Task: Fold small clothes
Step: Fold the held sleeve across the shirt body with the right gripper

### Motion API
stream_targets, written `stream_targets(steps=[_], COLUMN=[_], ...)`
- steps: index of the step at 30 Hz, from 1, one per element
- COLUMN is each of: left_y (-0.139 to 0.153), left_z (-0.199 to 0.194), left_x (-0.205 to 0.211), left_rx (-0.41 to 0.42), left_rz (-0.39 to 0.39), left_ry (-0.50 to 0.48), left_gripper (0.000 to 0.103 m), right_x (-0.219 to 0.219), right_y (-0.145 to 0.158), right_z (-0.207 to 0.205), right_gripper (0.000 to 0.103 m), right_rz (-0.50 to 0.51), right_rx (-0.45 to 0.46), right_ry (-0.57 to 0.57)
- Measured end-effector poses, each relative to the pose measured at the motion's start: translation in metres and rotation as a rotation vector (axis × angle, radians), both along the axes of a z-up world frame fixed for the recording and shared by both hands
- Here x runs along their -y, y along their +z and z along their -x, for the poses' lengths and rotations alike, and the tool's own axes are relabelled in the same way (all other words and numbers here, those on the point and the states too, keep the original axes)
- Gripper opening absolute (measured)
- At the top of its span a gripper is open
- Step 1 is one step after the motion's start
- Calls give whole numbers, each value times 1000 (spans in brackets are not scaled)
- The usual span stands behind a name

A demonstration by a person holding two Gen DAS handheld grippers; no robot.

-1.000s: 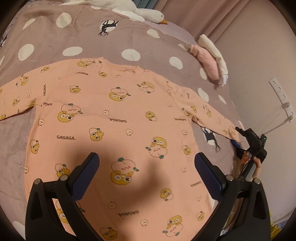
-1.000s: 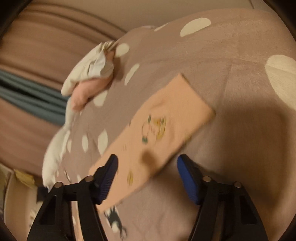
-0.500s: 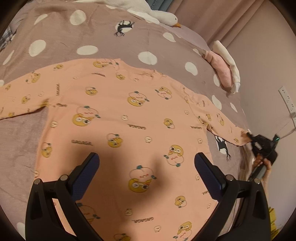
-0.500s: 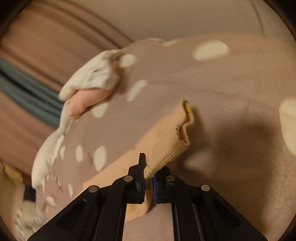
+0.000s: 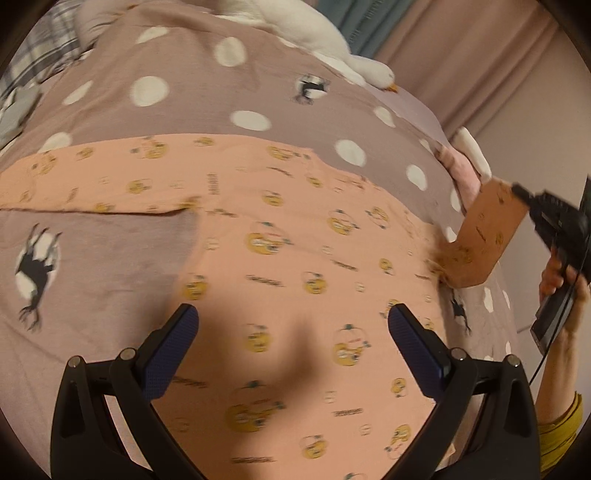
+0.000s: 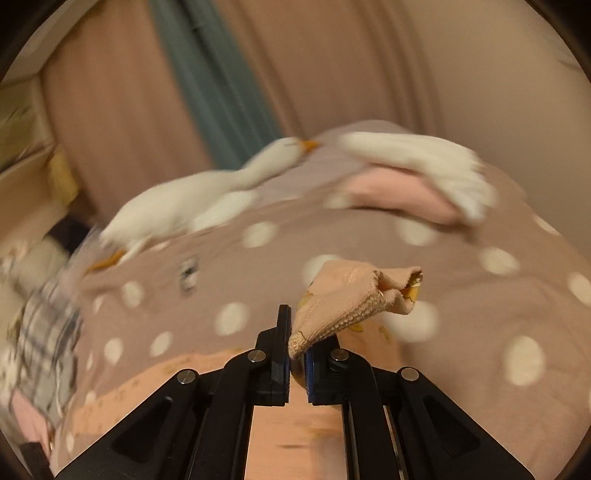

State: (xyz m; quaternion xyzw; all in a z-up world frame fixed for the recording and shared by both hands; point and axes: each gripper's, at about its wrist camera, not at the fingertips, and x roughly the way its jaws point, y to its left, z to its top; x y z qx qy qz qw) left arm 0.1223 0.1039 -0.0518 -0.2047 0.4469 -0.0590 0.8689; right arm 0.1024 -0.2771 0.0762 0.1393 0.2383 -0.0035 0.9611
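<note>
A peach long-sleeved child's shirt (image 5: 295,258) with yellow cartoon prints lies flat, front down, on a mauve polka-dot bedspread (image 5: 184,99). My left gripper (image 5: 291,332) is open and empty, hovering over the shirt's lower body. My right gripper (image 6: 297,354) is shut on the cuff of the shirt's right sleeve (image 6: 354,295). In the left wrist view that sleeve (image 5: 484,236) is lifted off the bed and held up by the right gripper (image 5: 524,195). The left sleeve (image 5: 92,184) lies stretched out flat.
A white plush goose (image 5: 314,33) lies at the far edge of the bed; it also shows in the right wrist view (image 6: 192,199). Folded pink and white clothes (image 6: 417,184) lie at the far right. Curtains (image 6: 221,74) hang behind. Plaid fabric (image 5: 33,55) is far left.
My right gripper closed on the right sleeve's cuff and lifted it off the bed, swinging it up and inward. My left gripper stayed open and moved over the shirt's body.
</note>
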Motion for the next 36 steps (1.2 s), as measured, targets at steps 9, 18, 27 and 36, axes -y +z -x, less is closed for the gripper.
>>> stream_targets(steps=[9,18,27,36], left_y=[-14,-30,-46,-52], left_z=[17,18,11,7], left_x=[-62,-92,-144,-212], left_rx=[-30,-59,-70,25], left_rz=[26,65,251,461], left_ry=[112,177,296,434], left_gripper=[102,102,102,102], right_x=[-159,-248,-258,-185], right_y=[-62,-144,-117,-118], right_z=[-48,-54,-54,-69], right_gripper=[8,8,42,35], right_rz=[284,597,495,70], right_rx=[-119,-246,-275,-268], right_ry=[237,392,594,488])
